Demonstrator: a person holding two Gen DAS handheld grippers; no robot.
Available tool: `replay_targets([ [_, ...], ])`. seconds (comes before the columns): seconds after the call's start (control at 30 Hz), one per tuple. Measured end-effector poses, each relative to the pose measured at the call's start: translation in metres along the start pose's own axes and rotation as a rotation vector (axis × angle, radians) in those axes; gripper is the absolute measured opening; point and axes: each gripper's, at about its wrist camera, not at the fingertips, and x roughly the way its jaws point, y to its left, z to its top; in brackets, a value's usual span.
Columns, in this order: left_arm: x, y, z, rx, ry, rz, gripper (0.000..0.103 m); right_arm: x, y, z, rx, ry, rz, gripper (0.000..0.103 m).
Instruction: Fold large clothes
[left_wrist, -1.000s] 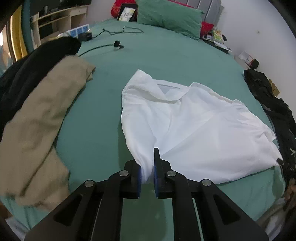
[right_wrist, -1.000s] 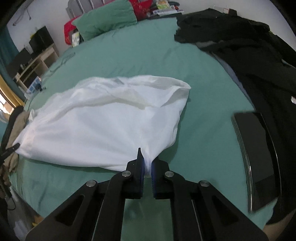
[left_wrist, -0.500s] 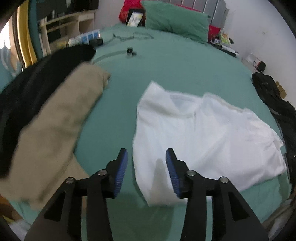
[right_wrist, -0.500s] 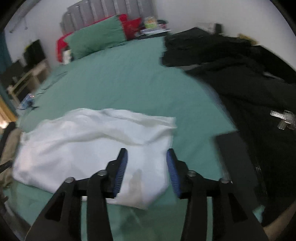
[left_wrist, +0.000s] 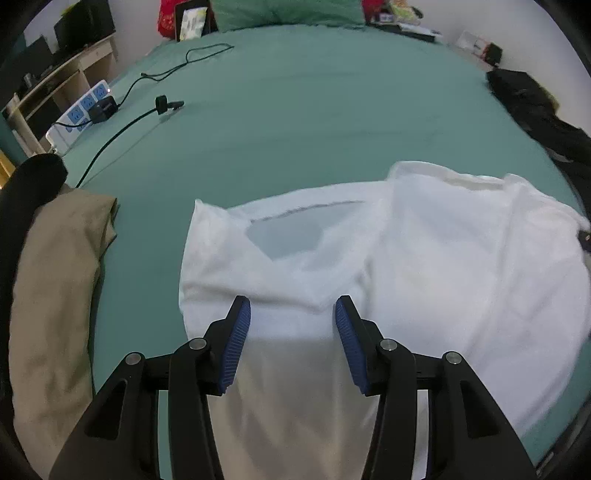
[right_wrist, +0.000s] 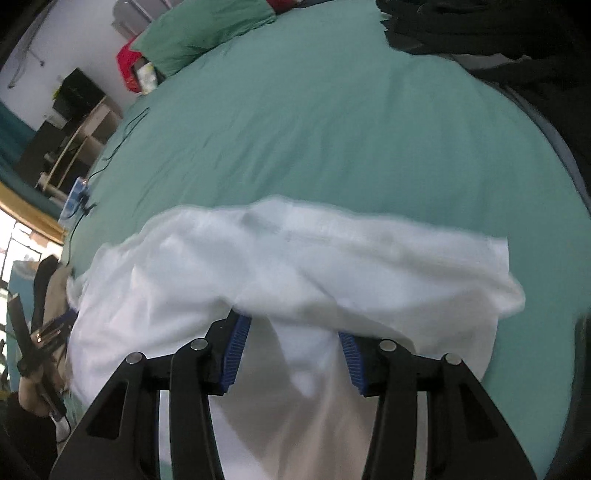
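A large white shirt (left_wrist: 424, 266) lies spread on the green bed (left_wrist: 314, 110), collar opening toward the left side. My left gripper (left_wrist: 291, 314) is open, low over the shirt's near left part, with cloth between and under the blue pads. In the right wrist view the same white shirt (right_wrist: 295, 269) fills the near bed. My right gripper (right_wrist: 291, 325) is open over its near edge; a fold of cloth covers the fingertips.
A tan garment (left_wrist: 55, 295) and a black one (left_wrist: 26, 192) lie at the left. Black clothes (left_wrist: 535, 110) lie at the right edge. A power strip (left_wrist: 81, 114) and cables (left_wrist: 147, 107) sit at the far left. A green pillow (right_wrist: 199, 29) is at the head.
Both grippers were shut on the shirt's near corners a second ago. Both have opened, let the cloth go, and moved forward over the shirt.
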Motion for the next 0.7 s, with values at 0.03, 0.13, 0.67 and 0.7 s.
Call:
replay_targets([
  [0.03,0.004,0.003,0.004,-0.002,0.002,0.008,0.051,-0.001,0.004,0.007,-0.021,-0.009,-0.027,0.047],
  [0.13,0.016,0.007,0.019,0.025,-0.012,0.041,0.051,0.001,0.016,0.026,-0.120,-0.026,-0.116,0.047],
  [0.67,0.025,0.072,0.028,-0.132,-0.103,0.023,0.062,-0.057,-0.061,0.026,0.136,-0.208,-0.136,0.053],
  [0.7,0.027,0.071,0.027,-0.133,-0.102,0.019,0.063,-0.051,-0.071,0.022,0.176,-0.188,-0.129,0.054],
])
